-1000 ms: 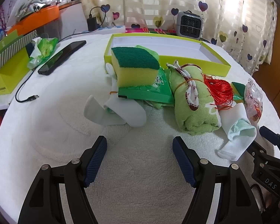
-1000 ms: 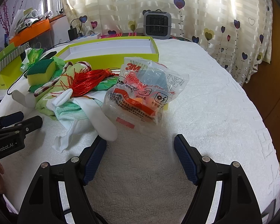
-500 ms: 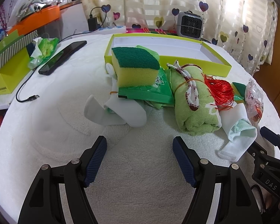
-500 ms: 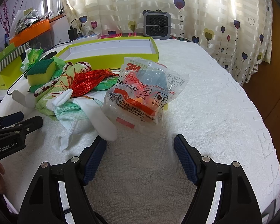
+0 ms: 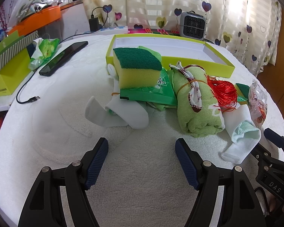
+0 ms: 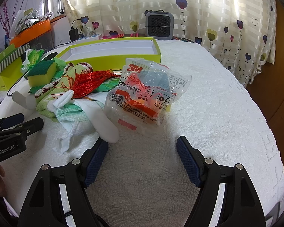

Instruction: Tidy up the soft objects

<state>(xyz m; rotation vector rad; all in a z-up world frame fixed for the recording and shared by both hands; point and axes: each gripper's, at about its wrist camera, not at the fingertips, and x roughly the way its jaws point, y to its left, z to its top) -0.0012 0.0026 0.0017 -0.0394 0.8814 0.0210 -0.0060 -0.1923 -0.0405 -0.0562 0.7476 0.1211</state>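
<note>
From the left wrist camera, the left gripper (image 5: 141, 151) sits low over the white towel-covered table (image 5: 53, 117), its tongs spread wide with nothing between them. Straight ahead at twelve o'clock lies the heap of soft things: a yellow sponge with a green scouring top (image 5: 137, 68) resting on a flat green packet (image 5: 151, 92), and a white sock (image 5: 123, 113) curled at about eleven o'clock, nearest the left finger. At one o'clock lies a rolled green towel (image 5: 197, 106) bound with a patterned cord, a red tassel (image 5: 224, 92) draped over its far end. At two o'clock a second white sock with a mint cuff (image 5: 242, 138) trails toward the right gripper (image 5: 274, 141), which shows only at the picture's edge. Behind the heap, the shallow lime-green box (image 5: 198, 60) stands empty.

From the right wrist camera, the right gripper (image 6: 142, 147) also has its tongs spread and holds nothing. A clear bag of earplugs (image 6: 147, 96) lies directly at twelve o'clock, just beyond the fingertips. The mint-cuffed sock touches the left finger at ten o'clock, and the towel, tassel and sponge run on toward ten. The box is at eleven o'clock behind them.

Sorting appears not yet begun: nothing is in the box. I judge the step in hand to be choosing a first item. The next move likely calls for advancing one gripper onto a single piece, perhaps the bag or the near sock, closing gently and lifting it clear of its neighbours.
</note>
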